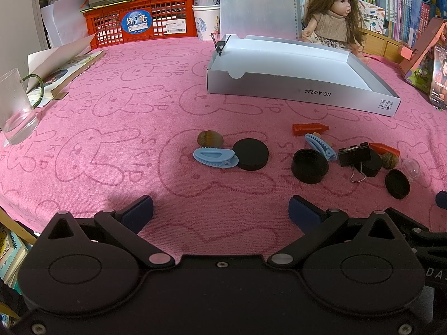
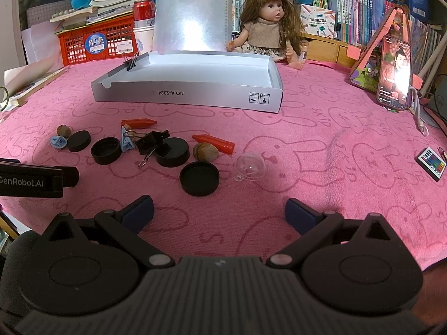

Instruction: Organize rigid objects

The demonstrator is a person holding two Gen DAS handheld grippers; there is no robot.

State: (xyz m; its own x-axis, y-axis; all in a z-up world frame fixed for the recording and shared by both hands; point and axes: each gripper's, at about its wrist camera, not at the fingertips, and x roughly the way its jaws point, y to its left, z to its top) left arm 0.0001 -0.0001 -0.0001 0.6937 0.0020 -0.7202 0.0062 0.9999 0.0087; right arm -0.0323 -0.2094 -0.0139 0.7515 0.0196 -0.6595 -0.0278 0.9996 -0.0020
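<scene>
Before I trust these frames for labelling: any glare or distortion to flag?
Right wrist view: strong glare on the upright box lid and the lit phone screen. Left wrist view: the lid looks evenly lit. Both views: fisheye bending curves the grey box edges.

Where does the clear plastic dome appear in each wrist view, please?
Left wrist view: clear plastic dome at the far right, beside a nut.
Right wrist view: centre, right of a black lid.
Shared landmark: the grey box marked NO.A-2224.
</scene>
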